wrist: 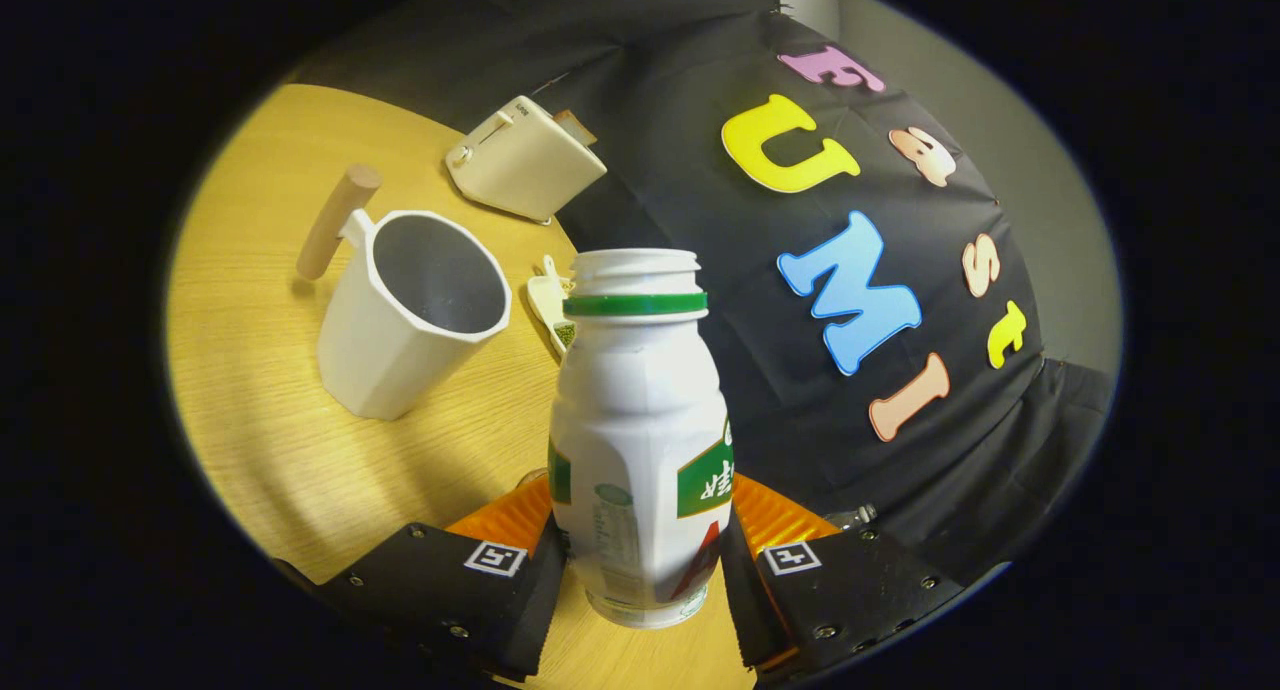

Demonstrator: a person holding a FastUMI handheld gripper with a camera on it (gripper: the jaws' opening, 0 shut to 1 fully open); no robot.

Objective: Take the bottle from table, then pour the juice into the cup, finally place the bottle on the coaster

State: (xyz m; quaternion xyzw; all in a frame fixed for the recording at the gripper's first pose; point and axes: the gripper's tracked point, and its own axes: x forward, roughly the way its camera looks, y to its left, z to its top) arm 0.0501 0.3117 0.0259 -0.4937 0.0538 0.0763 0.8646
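A white plastic bottle (640,420) with a green neck ring and no cap stands upright between my two fingers, and my gripper (640,570) is shut on its lower body. Its base looks slightly above the wooden table (250,420). Beyond the bottle to the left stands a white faceted cup (410,310) with a wooden handle; its inside looks empty. An orange ribbed coaster (775,515) lies just behind the bottle, partly hidden by it and by my fingers.
A cream toaster-like box (525,160) sits at the far side of the table. A small white spoon-shaped dish (552,310) with greenish bits lies between the cup and the bottle. The booth's black cloth wall rises close on the right.
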